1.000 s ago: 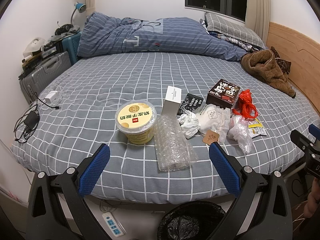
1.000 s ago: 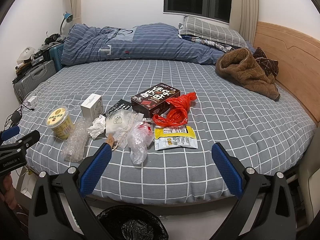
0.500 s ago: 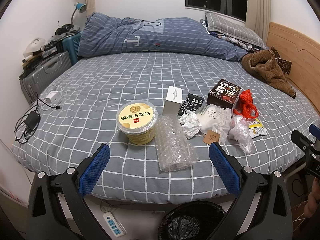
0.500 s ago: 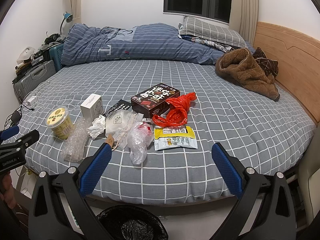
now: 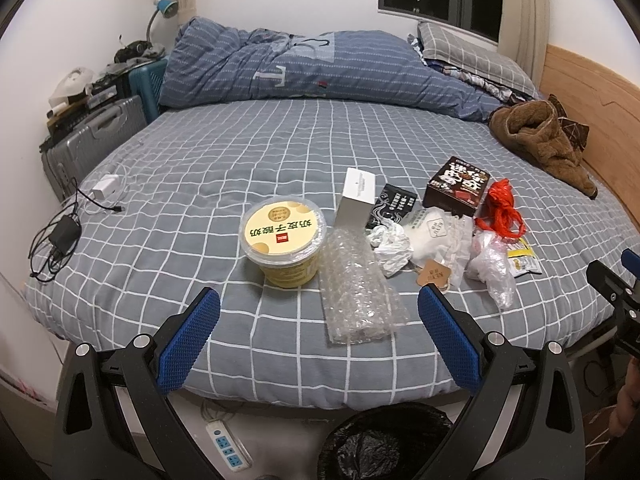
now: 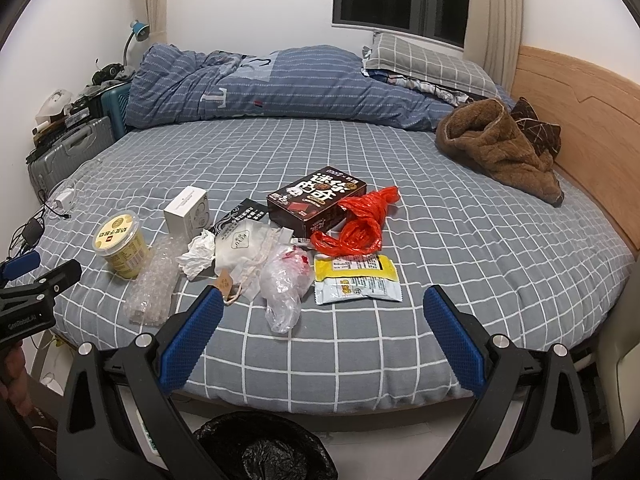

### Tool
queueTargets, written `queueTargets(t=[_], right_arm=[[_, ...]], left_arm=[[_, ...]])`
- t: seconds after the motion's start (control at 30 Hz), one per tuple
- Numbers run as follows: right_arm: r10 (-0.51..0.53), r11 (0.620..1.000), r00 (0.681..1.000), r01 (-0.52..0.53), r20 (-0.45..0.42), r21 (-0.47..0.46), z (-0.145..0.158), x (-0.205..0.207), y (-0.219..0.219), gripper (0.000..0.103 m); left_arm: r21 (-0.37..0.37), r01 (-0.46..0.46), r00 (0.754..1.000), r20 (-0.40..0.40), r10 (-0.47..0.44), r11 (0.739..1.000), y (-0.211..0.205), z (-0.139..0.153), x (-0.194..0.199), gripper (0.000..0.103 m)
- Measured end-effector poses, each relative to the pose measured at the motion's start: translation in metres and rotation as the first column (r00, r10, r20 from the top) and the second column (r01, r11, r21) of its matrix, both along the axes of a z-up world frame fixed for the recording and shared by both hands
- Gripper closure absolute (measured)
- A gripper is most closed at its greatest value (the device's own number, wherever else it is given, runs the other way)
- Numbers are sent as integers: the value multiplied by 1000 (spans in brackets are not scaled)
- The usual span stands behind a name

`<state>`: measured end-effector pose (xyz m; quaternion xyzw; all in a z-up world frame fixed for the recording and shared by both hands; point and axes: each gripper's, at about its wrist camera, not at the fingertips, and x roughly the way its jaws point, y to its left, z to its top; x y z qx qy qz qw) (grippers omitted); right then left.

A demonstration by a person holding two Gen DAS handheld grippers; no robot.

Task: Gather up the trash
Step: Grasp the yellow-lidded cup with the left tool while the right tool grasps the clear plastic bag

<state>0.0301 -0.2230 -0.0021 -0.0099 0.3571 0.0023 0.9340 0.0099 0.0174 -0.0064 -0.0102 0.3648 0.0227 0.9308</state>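
Black-lined bin (image 6: 262, 446), contents unclear.

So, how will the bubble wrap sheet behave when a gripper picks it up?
The bubble wrap lies flat and crinkled, so it probably flops and droops from a pinch. Thin clear plastic suggests it is very light. Its smooth film may slip between the left gripper pads.

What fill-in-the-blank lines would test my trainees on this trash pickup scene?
1. The yellow tub stands directly beside the ____ wrap.
2. The plastic bag leaning on the chocolate box is ____.
3. The bin below the bed's edge is lined with a ____ bag.
4. Both grippers are ____.

Missing: bubble; red; black; open
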Motion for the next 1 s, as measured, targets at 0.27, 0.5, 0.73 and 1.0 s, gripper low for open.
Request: queueTargets(t=[0.27, 0.5, 0.73, 1.0], right_arm=[[27, 998, 999, -29, -46, -49, -21, 34, 15, 7], [40, 998, 994, -45, -97, -51, -44, 61, 25, 8], [44, 998, 985, -50, -167, -33, -71, 87, 29, 18], [64, 998, 971, -62, -231, 13, -89, 102, 30, 32]], left_arm=[[20, -39, 998, -42, 40, 999, 20, -21, 30, 6], [2, -50, 994, -102, 50, 999, 34, -48, 64, 6], [-1, -77, 987, -143, 76, 997, 45, -69, 90, 7], [25, -65, 986, -151, 68, 998, 38, -77, 110, 10]])
